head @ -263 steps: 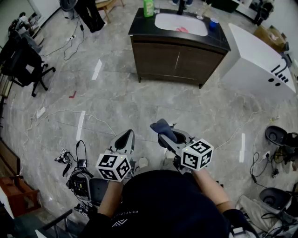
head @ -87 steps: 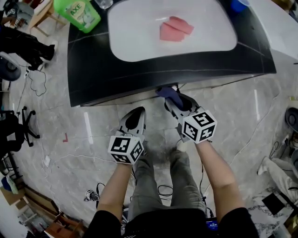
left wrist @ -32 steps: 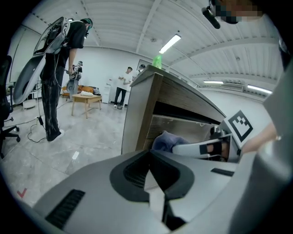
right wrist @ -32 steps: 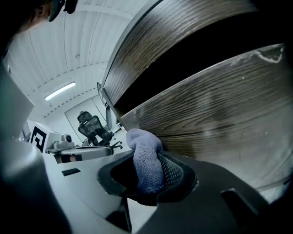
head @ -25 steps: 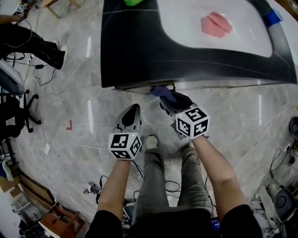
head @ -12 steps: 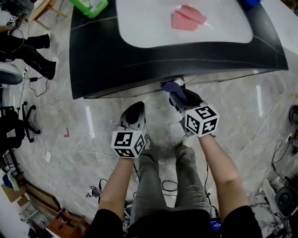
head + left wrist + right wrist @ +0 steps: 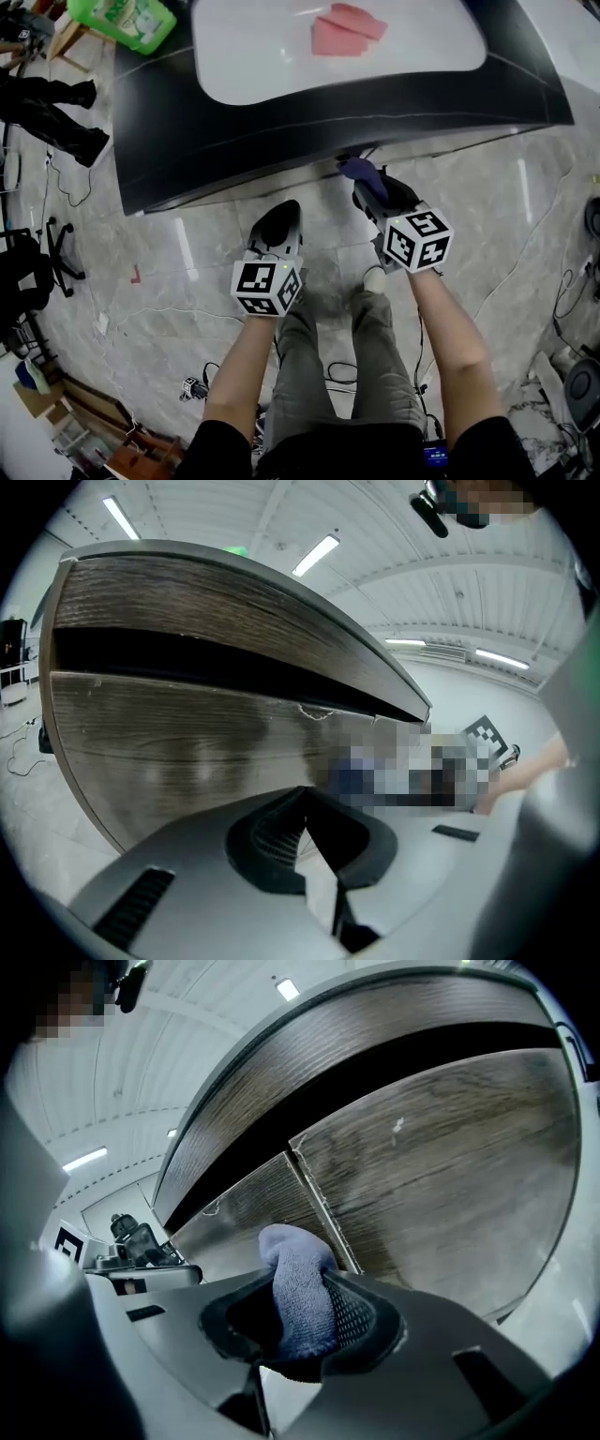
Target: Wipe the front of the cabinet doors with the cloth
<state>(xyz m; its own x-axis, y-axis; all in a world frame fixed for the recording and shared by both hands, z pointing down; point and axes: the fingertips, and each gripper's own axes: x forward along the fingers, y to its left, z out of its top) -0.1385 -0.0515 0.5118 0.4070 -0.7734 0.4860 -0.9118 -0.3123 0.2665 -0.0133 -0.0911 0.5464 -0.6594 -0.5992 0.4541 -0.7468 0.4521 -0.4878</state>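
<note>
Where it hung facing the cabinet, left gripper (image 7: 305, 799): jaws together, nothing between them. Right gripper (image 7: 300, 1312): jaws clamped on the cloth (image 7: 291, 1260), a blue, nubby terry fold, close to the seam between the cabinet doors (image 7: 441, 1176), which were flat, dark and wood-grained. Risk, as judged: only a small fold was gripped, so drag on the door face could pull the cloth loose.

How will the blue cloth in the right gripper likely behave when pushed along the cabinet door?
Probably soft and floppy: the cloth bulges in a rounded fold out of the right gripper. Its looped terry pile likely drags rather than slips on the cabinet door. It looks light, so the pinch should hold it.
</note>
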